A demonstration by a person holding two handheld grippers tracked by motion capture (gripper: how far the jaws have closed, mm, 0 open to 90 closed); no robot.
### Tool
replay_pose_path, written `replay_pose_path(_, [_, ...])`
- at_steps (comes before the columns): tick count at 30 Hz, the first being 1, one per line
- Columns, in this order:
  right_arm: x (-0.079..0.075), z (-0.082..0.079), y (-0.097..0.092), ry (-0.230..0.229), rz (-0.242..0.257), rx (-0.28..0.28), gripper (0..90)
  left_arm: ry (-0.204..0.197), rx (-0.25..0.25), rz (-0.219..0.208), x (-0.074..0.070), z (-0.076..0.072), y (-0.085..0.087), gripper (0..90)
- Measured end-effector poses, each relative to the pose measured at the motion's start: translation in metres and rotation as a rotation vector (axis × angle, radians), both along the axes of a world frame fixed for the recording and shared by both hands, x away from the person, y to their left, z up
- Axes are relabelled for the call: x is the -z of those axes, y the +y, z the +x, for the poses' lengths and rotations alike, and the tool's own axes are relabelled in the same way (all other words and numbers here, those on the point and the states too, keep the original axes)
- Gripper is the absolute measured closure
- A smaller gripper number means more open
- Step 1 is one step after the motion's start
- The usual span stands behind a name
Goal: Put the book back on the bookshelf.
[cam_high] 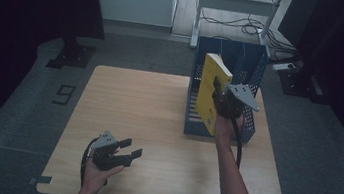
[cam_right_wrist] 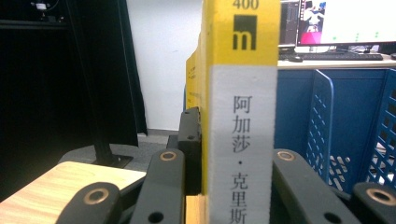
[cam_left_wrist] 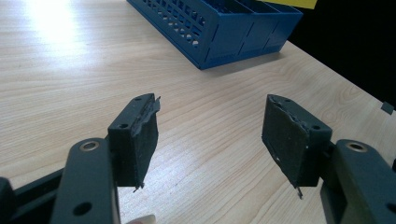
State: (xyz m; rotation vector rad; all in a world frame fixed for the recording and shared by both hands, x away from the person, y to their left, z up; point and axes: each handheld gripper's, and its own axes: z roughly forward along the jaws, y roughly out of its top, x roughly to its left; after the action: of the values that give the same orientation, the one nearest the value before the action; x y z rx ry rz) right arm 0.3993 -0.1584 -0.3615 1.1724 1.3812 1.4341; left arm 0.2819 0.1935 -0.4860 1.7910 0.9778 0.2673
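Observation:
A yellow book stands upright at the left side of the blue file rack, gripped by my right gripper. In the right gripper view its yellow and white spine rises between the two black jaws, which press on its covers. The rack's blue mesh dividers stand just behind the book. My left gripper rests low over the near left part of the wooden table, jaws wide apart. Its worn black pads have only bare wood between them.
The rack stands at the table's far right, seen ahead of the left gripper. Dark curtains flank the table. A white desk frame with cables stands behind on the grey floor. A monitor glows beyond the rack.

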Motion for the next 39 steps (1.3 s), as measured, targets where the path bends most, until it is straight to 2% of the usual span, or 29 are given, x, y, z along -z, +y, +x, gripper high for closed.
replay_pose_path(20, [0.003,0.014,0.001,0.014,0.008,0.035,74.4,0.004,0.000,-0.005,0.000,-0.001,-0.001,35.7])
replay_pose_path(32, [0.006,0.024,0.002,0.021,-0.006,0.066,74.4,0.006,0.002,-0.012,0.001,-0.001,0.000,35.7])
replay_pose_path(39, [0.006,0.034,0.007,0.021,-0.022,0.065,74.4,0.009,-0.004,-0.017,0.001,0.000,0.002,35.8])
